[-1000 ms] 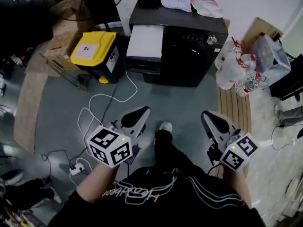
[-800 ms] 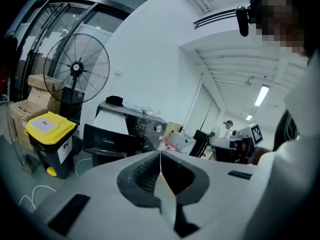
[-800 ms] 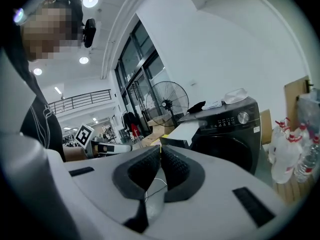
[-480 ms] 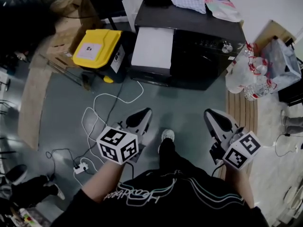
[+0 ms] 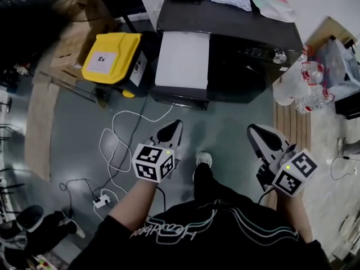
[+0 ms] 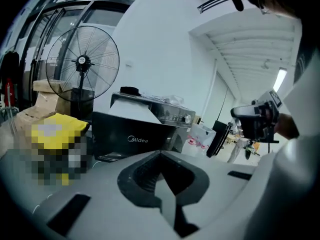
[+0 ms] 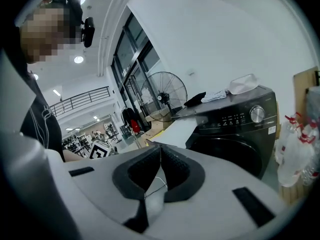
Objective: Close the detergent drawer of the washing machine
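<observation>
Head view, drawer: the pale drawer (image 5: 183,61) stands pulled out of the dark washer (image 5: 253,49). It is straight ahead of the left jaws and ahead and to the left of the right jaws, well apart from both.
Head view, grippers: the left gripper (image 5: 174,126) and the right gripper (image 5: 254,130) are held low over the floor, short of the washer and touching nothing.
Head view, count: one washer, one drawer, two grippers, one knob (image 5: 279,55) ahead of the right jaws, and one yellow bin (image 5: 109,58) ahead and to the left of the left jaws.
Left gripper view, jaws: pressed together tip to tip, with nothing between them.
Left gripper view, drawer: its pale panel (image 6: 132,109) slopes out of the washer's top, beyond the jaw tips and a little to their left, well apart. One fan (image 6: 82,61) stands further left.
Right gripper view, jaws: clenched tip to tip and empty.
Right gripper view, drawer: it juts from the washer's upper left (image 7: 180,129), just past the tips in the picture but not touching. The round door and the knob lie to the right of the jaws.
Handling, as a judgement: the drawer is probably light, stiff, smooth plastic running on slides, so it needs a push and no grasp.
Hold, as a judgement: set the closed jaw tips against the middle of the front edge nearest them and press straight in. An off-centre push could skew and jam it, and the tips may slip on the smooth face. The washer looks heavy enough to stay put.
</observation>
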`<state>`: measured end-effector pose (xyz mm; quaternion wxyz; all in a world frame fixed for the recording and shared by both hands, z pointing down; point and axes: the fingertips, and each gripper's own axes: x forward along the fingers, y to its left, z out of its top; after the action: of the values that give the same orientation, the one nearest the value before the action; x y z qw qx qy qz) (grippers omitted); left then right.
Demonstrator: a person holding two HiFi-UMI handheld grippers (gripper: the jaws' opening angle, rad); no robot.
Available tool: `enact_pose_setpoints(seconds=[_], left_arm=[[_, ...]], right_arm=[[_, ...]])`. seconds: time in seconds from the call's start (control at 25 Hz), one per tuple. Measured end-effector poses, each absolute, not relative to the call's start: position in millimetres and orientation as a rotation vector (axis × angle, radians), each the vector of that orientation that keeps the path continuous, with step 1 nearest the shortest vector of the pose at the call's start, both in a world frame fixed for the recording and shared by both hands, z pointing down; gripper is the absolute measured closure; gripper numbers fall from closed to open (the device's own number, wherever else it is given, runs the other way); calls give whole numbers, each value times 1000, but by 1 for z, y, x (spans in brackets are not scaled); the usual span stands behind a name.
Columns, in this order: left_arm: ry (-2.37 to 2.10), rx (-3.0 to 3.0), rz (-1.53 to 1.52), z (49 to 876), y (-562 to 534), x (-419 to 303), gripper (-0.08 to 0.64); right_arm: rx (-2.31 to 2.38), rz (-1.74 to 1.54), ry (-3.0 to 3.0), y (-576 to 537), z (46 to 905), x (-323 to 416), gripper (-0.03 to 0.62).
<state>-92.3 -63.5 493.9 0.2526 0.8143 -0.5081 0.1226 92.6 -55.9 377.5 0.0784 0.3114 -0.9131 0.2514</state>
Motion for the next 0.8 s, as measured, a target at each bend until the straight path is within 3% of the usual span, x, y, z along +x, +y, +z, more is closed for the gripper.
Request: enact_pose_setpoints(seconds=[0.8], left_arm=[[-1461, 2119, 438, 580, -136, -124, 538]], right_arm=[[813, 828, -2699, -124, 399, 47, 565]])
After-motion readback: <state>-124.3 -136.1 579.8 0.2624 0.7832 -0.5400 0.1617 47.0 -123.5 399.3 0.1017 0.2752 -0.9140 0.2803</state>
